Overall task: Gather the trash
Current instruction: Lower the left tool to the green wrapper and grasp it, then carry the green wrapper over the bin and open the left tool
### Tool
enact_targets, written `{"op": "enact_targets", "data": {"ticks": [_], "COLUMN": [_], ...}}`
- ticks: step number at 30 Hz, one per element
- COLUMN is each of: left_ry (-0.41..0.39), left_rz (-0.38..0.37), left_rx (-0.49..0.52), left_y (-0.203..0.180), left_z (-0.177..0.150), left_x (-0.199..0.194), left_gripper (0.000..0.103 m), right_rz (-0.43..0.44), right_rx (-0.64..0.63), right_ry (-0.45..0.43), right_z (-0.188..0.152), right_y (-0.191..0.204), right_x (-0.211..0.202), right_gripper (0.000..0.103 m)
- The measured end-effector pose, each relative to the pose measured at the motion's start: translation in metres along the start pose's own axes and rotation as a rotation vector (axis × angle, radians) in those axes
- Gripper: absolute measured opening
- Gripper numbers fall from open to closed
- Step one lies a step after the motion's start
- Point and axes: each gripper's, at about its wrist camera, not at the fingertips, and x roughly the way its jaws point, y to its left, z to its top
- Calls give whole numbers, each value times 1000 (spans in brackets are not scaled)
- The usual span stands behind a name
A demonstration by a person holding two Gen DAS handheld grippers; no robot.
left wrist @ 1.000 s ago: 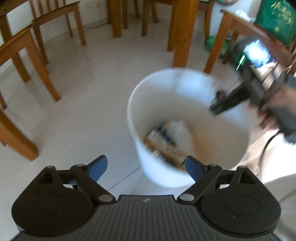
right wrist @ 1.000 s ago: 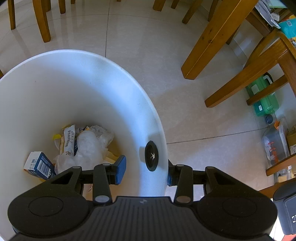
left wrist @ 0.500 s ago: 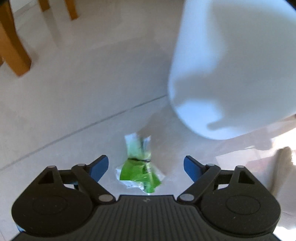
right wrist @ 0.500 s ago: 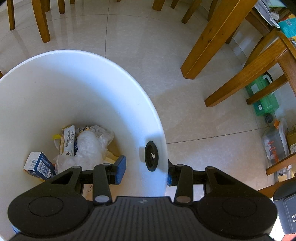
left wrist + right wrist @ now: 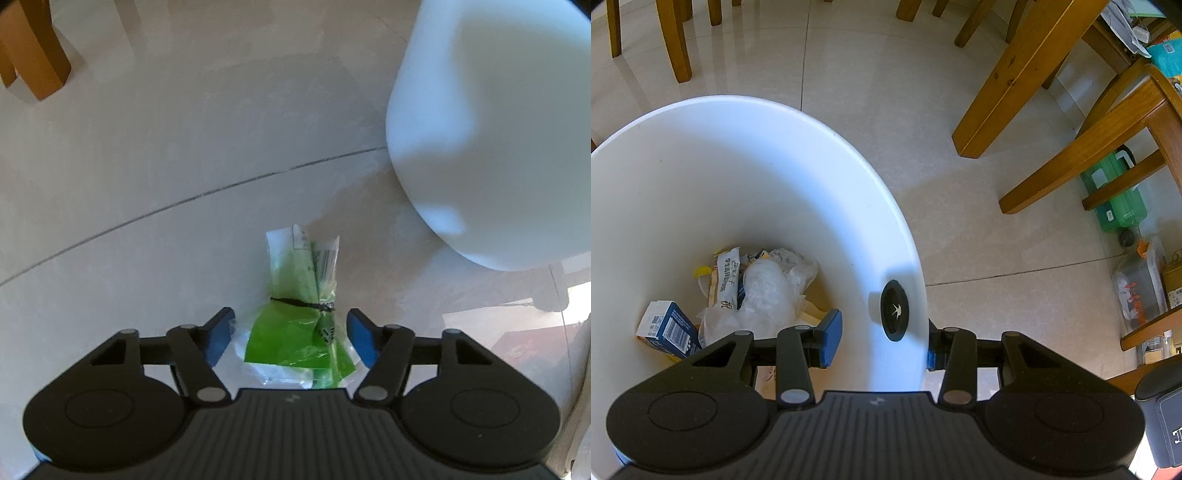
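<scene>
Nearest us, our left gripper [image 5: 291, 338] has dropped low over the floor [image 5: 147, 166] since a second ago, when it hung above the bin; its fingers [image 5: 364, 341] are spread wide and now bracket the green wrapper [image 5: 299, 328], which lies flat on the tiles between them. Half a second ago the wrapper sat smaller in that gap, so we are closing in for the pick. We judge the next move is to sink a little and pinch; the thin film may slip or slide on the smooth tile.

Our right gripper [image 5: 882, 343] has not shifted: its fingers [image 5: 831, 343] are clenched across the bin [image 5: 738, 155] wall, one inside, one outside, holding it just beside the wrapper.

Deeper in the bin lie a blue carton [image 5: 670, 330] and crumpled plastic [image 5: 768, 295]. Farther off stand wooden chair legs [image 5: 1008, 81].
</scene>
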Motion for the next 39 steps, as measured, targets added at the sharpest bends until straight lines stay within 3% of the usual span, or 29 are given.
{"op": "enact_targets", "data": {"ticks": [1, 12, 16, 21, 25, 32, 35, 39], "left_ry": [-2, -12, 12, 24, -1, -156, -213, -253], "left_rz": [-1, -27, -31, -28, -61, -165, -220, -311], "left_rx": [-10, -3, 49, 166, 203, 285, 296, 293], "left_y": [2, 3, 3, 1, 3, -26, -48, -78], "left_z": [0, -2, 5, 22, 45, 96, 119, 139], "left_x": [-1, -11, -32, -90, -154, -270, -293, -296], "left_gripper": [57, 55, 55, 55, 55, 56, 56, 57], "right_rz": [-1, -1, -1, -3, 0, 4, 7, 11], "right_rx": [-1, -1, -3, -3, -1, -6, -3, 0], "right_ry": [0, 0, 1, 1, 4, 4, 5, 6], "right_z": [0, 0, 0, 0, 0, -2, -2, -2], "right_y": [0, 0, 0, 0, 0, 0, -1, -1], "right_x": [0, 0, 0, 0, -1, -1, -1, -1], "right_gripper": [48, 48, 48, 48, 48, 48, 49, 49]}}
